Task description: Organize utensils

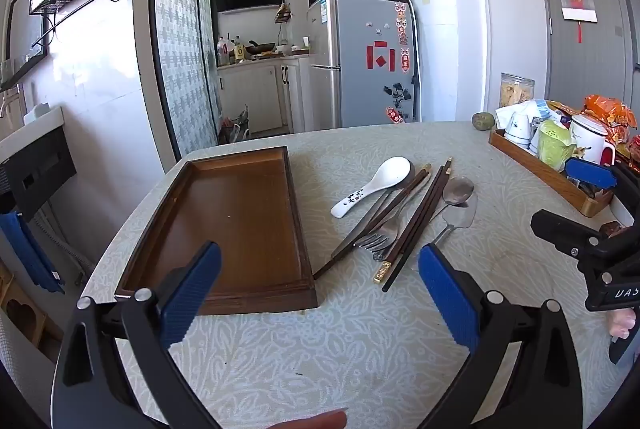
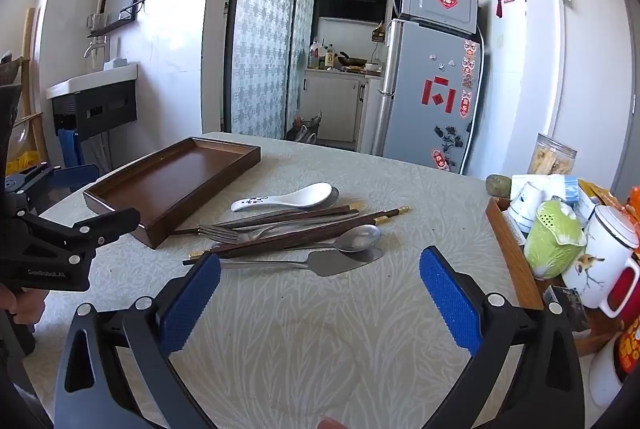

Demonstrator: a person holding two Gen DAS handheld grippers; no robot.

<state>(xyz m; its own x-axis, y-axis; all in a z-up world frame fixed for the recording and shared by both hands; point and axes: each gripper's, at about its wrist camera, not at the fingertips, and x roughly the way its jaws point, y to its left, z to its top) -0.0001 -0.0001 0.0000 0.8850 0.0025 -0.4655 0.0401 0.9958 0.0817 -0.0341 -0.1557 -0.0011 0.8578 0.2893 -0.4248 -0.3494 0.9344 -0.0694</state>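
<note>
The white spoon (image 2: pixel 296 197) covers most of a metal spoon lying under it. Crossed chopsticks (image 1: pixel 416 221) hide the fork's (image 1: pixel 378 239) handle. On the right, the mug (image 2: pixel 604 261) runs off the edge, and snack packets behind it are unreadable.

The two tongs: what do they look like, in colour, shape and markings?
Both are alike: the left tongs and right tongs have black angular arms with silver rivets. Each finger carries a blue, finely textured pad. One body bears white lettering, GenRobot.AI.
</note>
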